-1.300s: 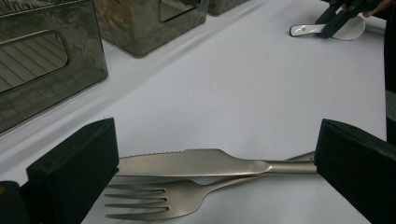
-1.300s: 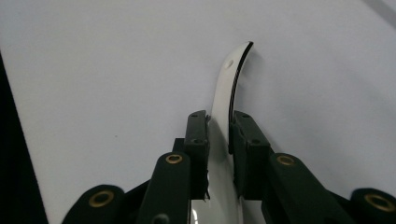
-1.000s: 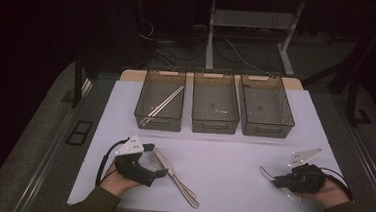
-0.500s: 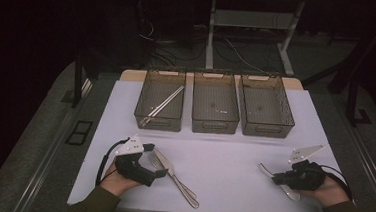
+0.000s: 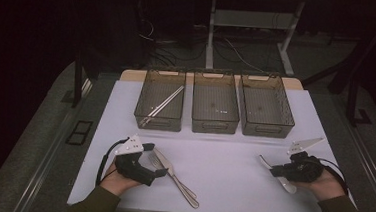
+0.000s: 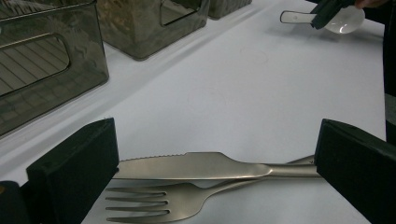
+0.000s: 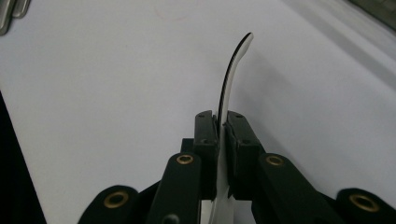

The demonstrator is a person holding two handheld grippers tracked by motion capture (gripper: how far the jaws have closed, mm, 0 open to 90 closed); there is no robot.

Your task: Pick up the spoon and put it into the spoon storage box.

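The left gripper (image 5: 159, 160) stands wide open, its jaws either side of a knife (image 6: 196, 165) and fork (image 6: 154, 205) lying crossed on the white surface (image 5: 222, 163). In the left gripper view both handles run off behind the right-hand jaw, ends hidden. The right gripper (image 7: 223, 123) is closed on a white spoon (image 7: 229, 84), gripped edge-on; its handle points away beyond the jaws, bowl cut off below. Farther off stand three trays (image 5: 216, 100); the left one holds chopsticks (image 5: 163, 104).

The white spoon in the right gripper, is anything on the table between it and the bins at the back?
Nothing visible. The right gripper is shut on the white spoon, and bare table lies between it and the nearest bin. The knife and fork lie off to its left.
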